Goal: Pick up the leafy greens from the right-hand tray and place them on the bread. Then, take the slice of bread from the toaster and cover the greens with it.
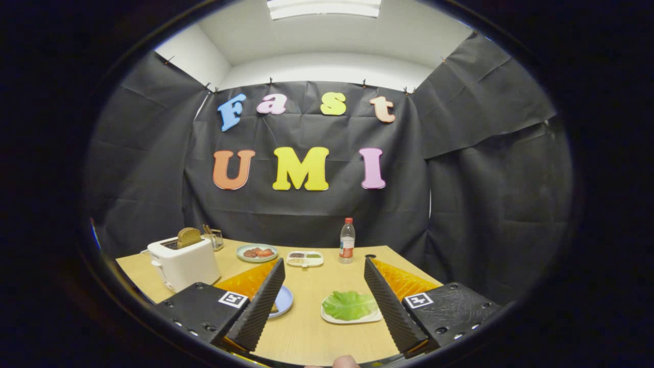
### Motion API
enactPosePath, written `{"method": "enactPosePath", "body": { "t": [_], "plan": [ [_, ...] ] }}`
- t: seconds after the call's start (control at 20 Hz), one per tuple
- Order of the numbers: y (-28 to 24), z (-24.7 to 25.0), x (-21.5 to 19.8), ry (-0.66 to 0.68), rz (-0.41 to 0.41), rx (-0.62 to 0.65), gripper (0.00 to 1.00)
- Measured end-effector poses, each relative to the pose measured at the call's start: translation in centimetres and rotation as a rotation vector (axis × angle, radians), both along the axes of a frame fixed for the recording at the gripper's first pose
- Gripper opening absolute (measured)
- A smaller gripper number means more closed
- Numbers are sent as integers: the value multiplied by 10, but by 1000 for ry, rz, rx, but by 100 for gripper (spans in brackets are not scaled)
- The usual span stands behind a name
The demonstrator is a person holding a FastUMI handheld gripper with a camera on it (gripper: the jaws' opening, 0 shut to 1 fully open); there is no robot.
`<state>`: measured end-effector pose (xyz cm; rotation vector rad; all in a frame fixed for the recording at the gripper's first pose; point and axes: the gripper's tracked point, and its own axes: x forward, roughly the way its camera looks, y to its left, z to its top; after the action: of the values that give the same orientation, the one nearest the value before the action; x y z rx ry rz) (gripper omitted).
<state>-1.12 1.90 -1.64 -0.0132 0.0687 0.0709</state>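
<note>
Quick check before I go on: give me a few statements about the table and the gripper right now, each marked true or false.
1. The gripper is open, with nothing between its fingers. True.
2. The leafy greens lie on the white tray. True.
3. The toaster has no bread in it. False: a slice of bread sticks up out of its slot.
4. The bottle lies on its side. False: it stands upright, beyond the fingers near the booth wall.
5. The blue plate sits partly hidden behind the left finger. True.
6. The greens are already covered with bread. False: they lie uncovered.
</note>
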Motion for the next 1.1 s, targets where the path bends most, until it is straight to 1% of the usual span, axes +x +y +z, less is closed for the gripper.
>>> {"method": "enactPosePath", "body": {
  "t": [0.15, 0.35, 0.55, 0.75, 0.9, 1.1],
  "plan": [
    [-3, -4, 0, 23, 11, -8, 95],
    [-6, -17, 2, 70, 46, -16, 95],
    [-20, -33, 12, 125, 37, -25, 95],
    [-31, -58, 38, 219, 29, -59, 95],
    [-40, -87, 68, 308, 16, -93, 95],
    [-44, -125, 110, 442, 18, -113, 95]
  ]
}}
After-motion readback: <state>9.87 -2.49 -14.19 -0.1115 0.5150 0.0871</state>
